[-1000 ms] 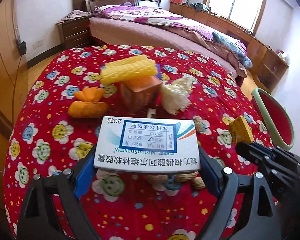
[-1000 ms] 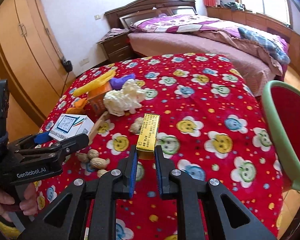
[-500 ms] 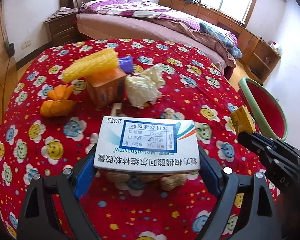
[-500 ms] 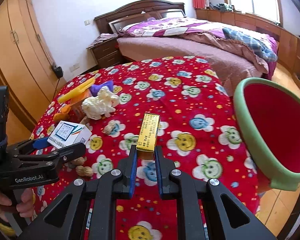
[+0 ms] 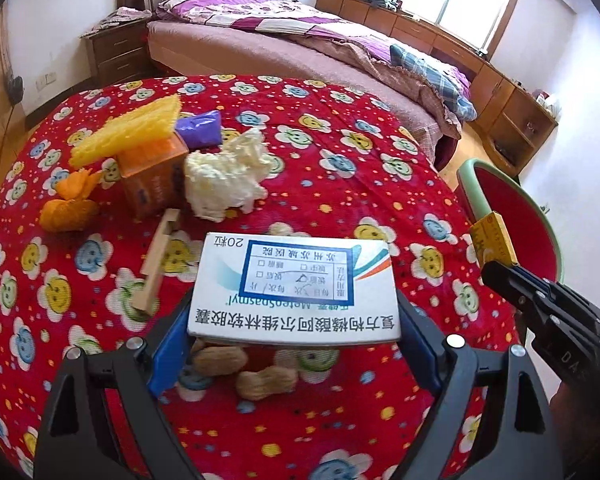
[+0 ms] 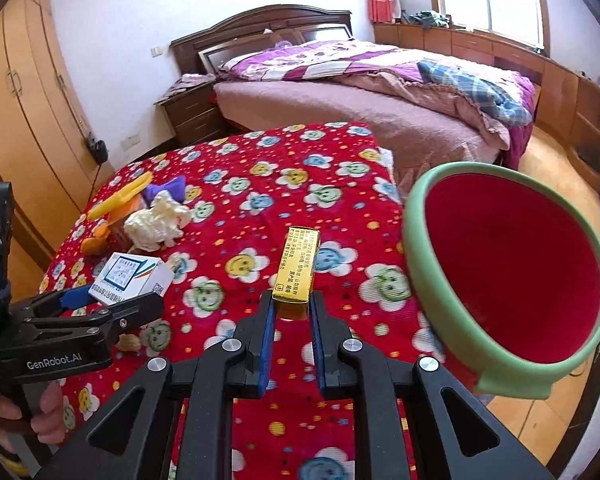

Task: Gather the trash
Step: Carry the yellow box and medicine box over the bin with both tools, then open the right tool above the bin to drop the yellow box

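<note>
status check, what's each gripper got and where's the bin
Left gripper shut on white box. Right gripper shut on gold box. Bin right of table, path clear.

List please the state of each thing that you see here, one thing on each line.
left gripper: shut on white medicine box
right gripper: shut on yellow box
bin: open, empty as far as visible
orange carton: standing on table
tissue: crumpled
peanuts: lying loose

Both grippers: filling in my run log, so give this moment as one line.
left gripper: shut on white cardboard medicine box | right gripper: shut on slim yellow carton | green-rimmed red bin: beside table, nothing dropped yet
</note>
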Demonstrator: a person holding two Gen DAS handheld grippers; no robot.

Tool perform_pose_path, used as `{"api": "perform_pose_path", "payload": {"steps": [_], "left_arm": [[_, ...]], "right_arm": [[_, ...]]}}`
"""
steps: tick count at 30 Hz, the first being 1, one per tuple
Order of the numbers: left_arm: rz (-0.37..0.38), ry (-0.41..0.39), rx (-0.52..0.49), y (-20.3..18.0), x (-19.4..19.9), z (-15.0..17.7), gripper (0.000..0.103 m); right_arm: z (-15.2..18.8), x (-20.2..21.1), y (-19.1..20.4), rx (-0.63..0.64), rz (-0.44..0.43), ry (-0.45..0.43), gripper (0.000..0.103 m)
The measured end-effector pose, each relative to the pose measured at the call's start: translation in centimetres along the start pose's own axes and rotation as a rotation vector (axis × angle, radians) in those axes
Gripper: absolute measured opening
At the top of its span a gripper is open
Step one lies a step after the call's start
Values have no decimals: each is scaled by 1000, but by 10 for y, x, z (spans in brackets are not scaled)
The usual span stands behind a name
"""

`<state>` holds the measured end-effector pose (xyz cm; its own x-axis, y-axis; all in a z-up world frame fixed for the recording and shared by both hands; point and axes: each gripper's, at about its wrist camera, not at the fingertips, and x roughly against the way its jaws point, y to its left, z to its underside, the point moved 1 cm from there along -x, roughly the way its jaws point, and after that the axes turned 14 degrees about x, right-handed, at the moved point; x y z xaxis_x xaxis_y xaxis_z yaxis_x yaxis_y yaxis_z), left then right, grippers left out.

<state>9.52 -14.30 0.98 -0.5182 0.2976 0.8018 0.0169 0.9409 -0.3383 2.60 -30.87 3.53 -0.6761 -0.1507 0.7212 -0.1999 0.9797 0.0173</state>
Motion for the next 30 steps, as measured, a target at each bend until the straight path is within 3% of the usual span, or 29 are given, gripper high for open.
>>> {"api": "perform_pose_path", "payload": {"steps": [18,30], "left_arm": [[-18,1,52,-52,-21,0,89],[35,7,-58,-107,-36,6,89]], "right_arm": [[6,20,-55,-18,75,-19,17],[30,29,-112,-121,143,6,19]]}}
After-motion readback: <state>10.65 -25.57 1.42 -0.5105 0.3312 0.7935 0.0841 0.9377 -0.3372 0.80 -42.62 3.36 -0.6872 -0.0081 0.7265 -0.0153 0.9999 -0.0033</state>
